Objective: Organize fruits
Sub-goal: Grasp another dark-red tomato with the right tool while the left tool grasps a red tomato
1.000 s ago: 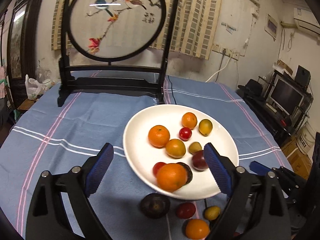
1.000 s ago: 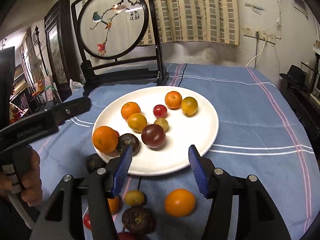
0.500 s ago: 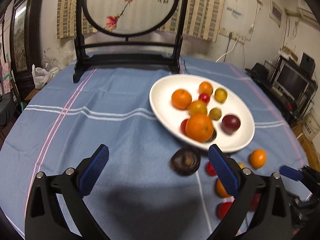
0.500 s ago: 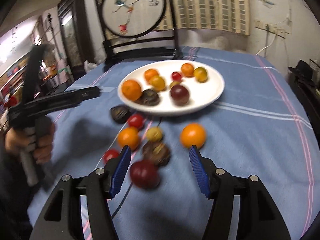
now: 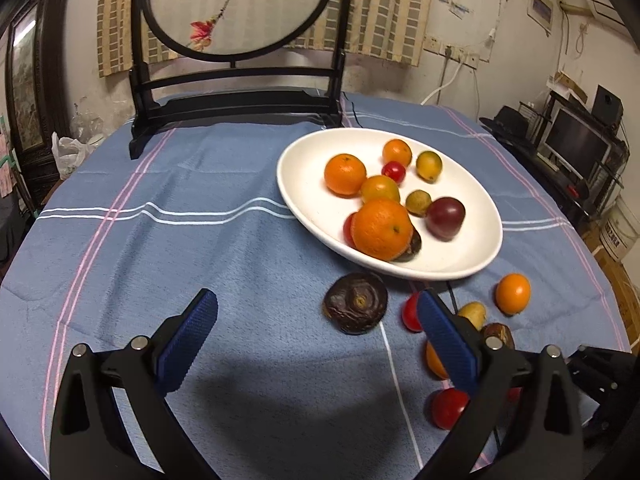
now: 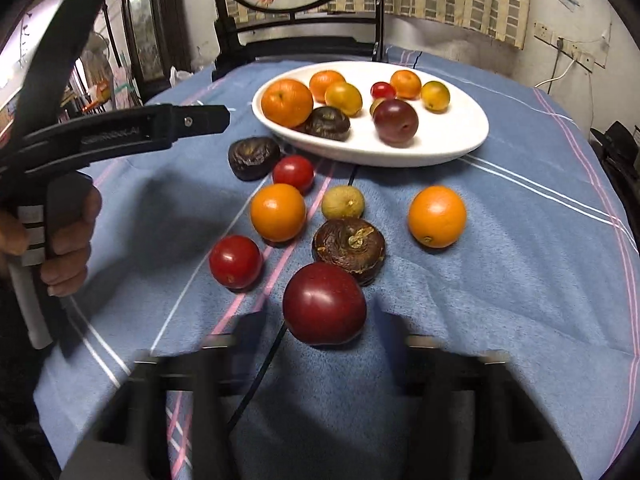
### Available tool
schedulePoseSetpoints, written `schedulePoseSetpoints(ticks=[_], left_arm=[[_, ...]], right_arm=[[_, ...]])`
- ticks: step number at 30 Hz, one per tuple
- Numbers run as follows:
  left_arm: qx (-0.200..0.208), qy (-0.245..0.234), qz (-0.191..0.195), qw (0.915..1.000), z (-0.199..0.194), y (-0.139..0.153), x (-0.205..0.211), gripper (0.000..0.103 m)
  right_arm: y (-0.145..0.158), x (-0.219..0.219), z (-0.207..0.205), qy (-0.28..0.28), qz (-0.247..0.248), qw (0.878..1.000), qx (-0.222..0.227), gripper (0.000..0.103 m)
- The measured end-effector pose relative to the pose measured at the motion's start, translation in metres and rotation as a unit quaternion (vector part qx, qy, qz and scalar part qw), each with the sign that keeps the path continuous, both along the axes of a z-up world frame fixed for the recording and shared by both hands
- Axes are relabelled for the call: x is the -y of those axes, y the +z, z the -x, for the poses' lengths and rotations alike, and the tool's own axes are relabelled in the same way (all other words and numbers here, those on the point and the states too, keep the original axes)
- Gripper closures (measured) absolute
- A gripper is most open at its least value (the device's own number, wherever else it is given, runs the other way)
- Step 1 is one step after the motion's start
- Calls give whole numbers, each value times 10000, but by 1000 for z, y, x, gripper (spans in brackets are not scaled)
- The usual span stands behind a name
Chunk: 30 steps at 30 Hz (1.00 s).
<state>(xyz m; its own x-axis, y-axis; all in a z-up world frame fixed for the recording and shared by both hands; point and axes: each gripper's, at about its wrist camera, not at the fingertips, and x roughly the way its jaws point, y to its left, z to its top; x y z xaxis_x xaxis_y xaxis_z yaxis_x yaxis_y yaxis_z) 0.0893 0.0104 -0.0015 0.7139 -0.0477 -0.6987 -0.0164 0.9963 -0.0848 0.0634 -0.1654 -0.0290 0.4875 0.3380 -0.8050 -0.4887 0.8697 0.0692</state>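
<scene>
Left gripper: tilted down over the bench, jaws wide, empty. Right gripper: pitched steeply down, my blurred jaws closing around the plum, not yet pressing. Plate beyond.

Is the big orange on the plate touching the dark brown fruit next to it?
Touching. In the right wrist view the big orange presses against the dark brown fruit, no gap between them, on the white plate.
</scene>
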Motion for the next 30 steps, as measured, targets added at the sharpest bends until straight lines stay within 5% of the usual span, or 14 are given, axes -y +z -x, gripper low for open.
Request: schedulePoseSetpoints(ticks=[10, 16, 23, 25, 26, 30], left_arm=[[-291, -808, 91, 9963, 17, -11, 33, 5], [-713, -859, 330, 9932, 33, -20, 47, 5], [-717, -947, -133, 9928, 44, -25, 67, 5], [-765, -1047, -443, 9906, 43, -30, 76, 15], [-795, -1114, -566, 9890, 42, -33, 80, 31], [-969, -1223, -449, 9867, 37, -40, 80, 59]], right_arm=[[7, 37, -3, -485, -641, 9968, 40, 64], [7, 43, -8, -540, -789, 9954, 23, 64], [12, 50, -3, -684, -627, 9953, 278, 64], [12, 54, -3, -718, -646, 9949, 294, 64], [12, 55, -3, -723, -666, 9947, 291, 64], [13, 55, -2, -691, -680, 9948, 322, 64]])
